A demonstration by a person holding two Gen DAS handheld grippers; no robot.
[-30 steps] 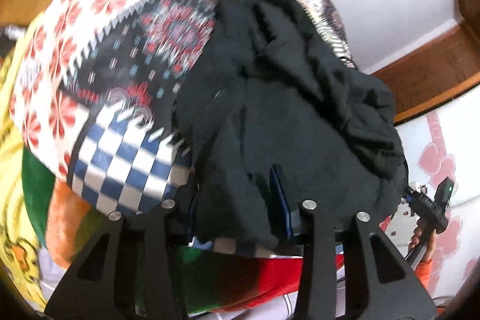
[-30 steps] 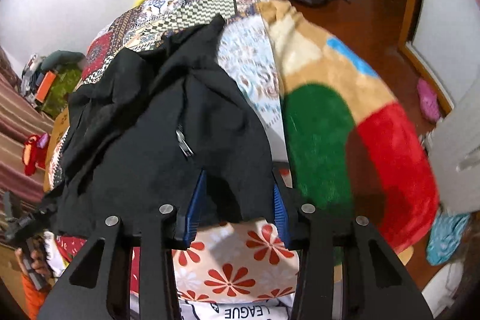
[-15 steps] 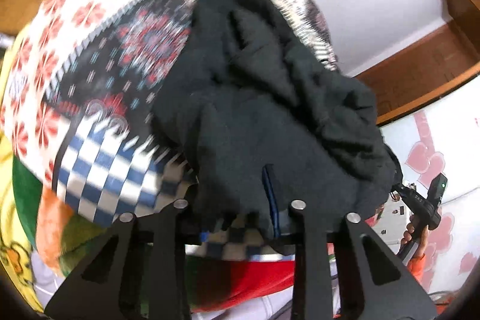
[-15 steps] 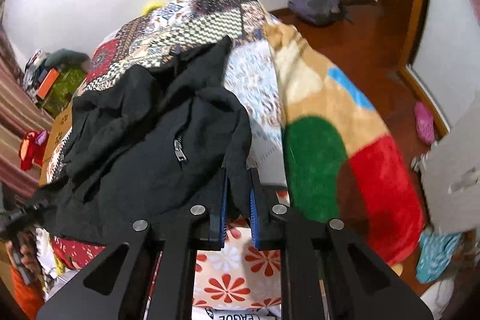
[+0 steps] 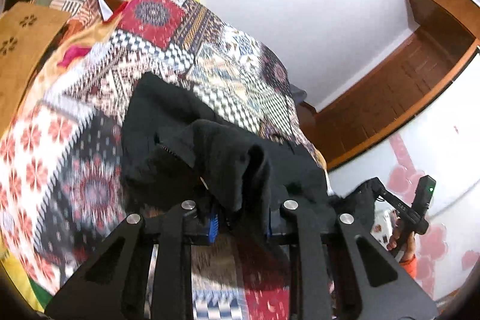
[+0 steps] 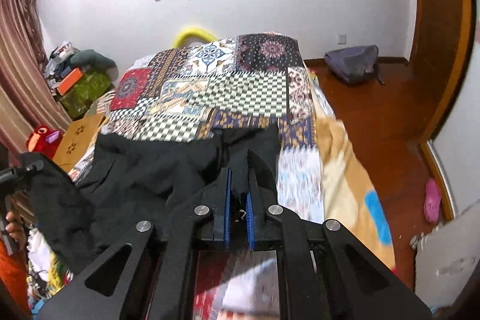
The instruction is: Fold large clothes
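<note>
Right gripper (image 6: 238, 200), black frame, blue pads: jaws clamped tight on a fold of the black zip-front fabric garment (image 6: 156, 176); a second ago they stood apart around its near edge.

Left gripper (image 5: 241, 218), same make: jaws closing, a thick bunch of the same garment (image 5: 228, 158) pinched between them; a second ago they were wider.

Change: both near corners are now taken and raised off the multicoloured patchwork quilt (image 6: 210, 86) on the bed. Judged: pick-up done, garment ready to be spread or carried over for a fold.

Garment: matte black, heavily creased, zip teeth showing; near edge lifted, far part draped on the quilt, one end hanging beyond the bed's left side.
</note>
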